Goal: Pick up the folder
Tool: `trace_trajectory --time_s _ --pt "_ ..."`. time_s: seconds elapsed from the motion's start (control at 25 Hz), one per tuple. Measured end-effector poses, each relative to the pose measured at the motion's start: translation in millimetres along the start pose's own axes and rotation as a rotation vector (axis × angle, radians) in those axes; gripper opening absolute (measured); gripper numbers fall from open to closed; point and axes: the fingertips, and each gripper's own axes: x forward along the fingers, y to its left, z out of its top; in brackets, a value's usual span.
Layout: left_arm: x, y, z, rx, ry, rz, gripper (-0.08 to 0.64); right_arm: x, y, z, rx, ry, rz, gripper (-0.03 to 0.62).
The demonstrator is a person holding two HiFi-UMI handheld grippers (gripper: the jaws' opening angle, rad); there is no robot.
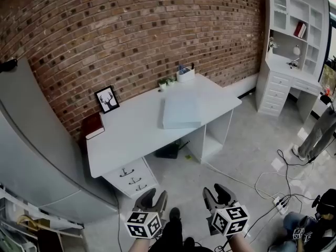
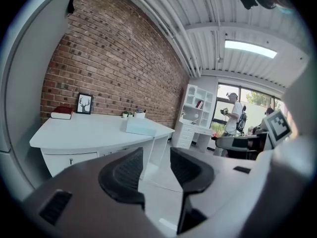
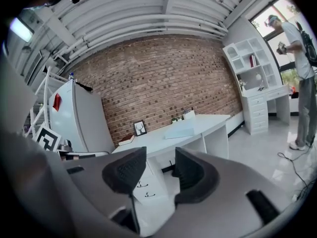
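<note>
The folder (image 1: 181, 111) is pale blue-grey and lies flat on the right half of the white desk (image 1: 126, 135), which stands against the brick wall. Both grippers hover over the floor well short of the desk. My left gripper (image 1: 154, 197) is open with nothing between its jaws. My right gripper (image 1: 217, 192) is open too and holds nothing. Past the left gripper (image 2: 156, 162) in its own view, the folder (image 2: 140, 126) shows far off on the desk. Beyond the spread jaws of the right gripper (image 3: 161, 165), the right gripper view also has the folder (image 3: 179, 132).
On the desk stand a deer picture (image 1: 106, 99), a red book (image 1: 93, 125), small plants and a pen holder (image 1: 185, 73). Drawers (image 1: 131, 178) hang under its left end. A grey cabinet (image 1: 37, 140) is at left, white shelving (image 1: 294, 46) at right, with cables (image 1: 273, 188) and a person (image 1: 317, 135).
</note>
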Motion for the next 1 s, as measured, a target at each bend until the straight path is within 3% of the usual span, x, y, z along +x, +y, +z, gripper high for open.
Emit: trace_trajectory --time_s 0.36,1.0 --pt "58.2 39.2 11.1 -0.025 0.021 0.006 0.167 64.5 -20.1 8.5 0.020 0.036 -0.006 0.231" --pt "220.4 143.1 100.2 -0.059 0.003 -0.013 0.181 252.4 -63.1 79.6 0.016 0.056 -0.042 0.233"
